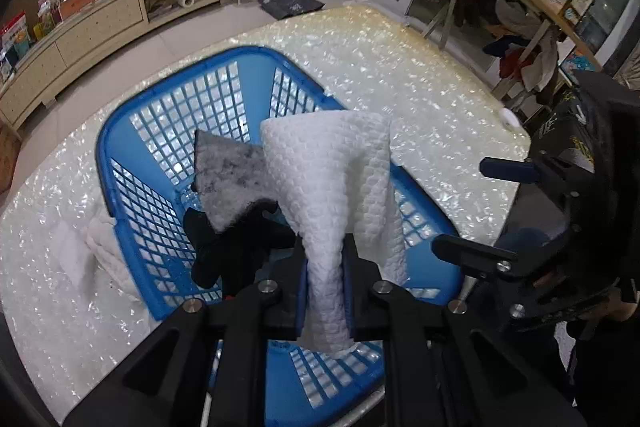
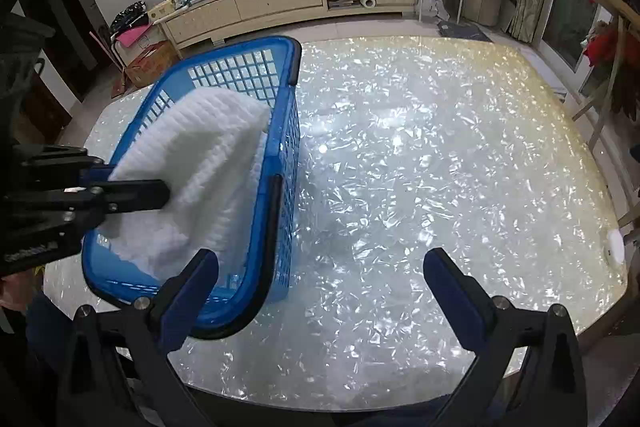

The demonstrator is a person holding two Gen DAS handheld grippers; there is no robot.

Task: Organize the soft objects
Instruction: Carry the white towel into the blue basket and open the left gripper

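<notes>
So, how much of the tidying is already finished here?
Done: a grey cloth and a dark cloth already lie in the blue basket. In hand: the left gripper is shut on a white towel above the basket. Left: white cloths lie on the table beside it. The right gripper is open, empty.

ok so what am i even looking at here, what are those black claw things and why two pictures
The black claws are two handheld grippers, one in each of a person's hands, each with a wide-angle camera looking along its fingers. So there are two pictures: one from the left gripper, one from the right.

The left gripper is shut on a white cloth and holds it over a blue basket. Inside the basket lie a grey cloth and something black. More white cloth lies on the shiny table beside the basket.

The right gripper is open and empty, above the table next to the basket.
</notes>
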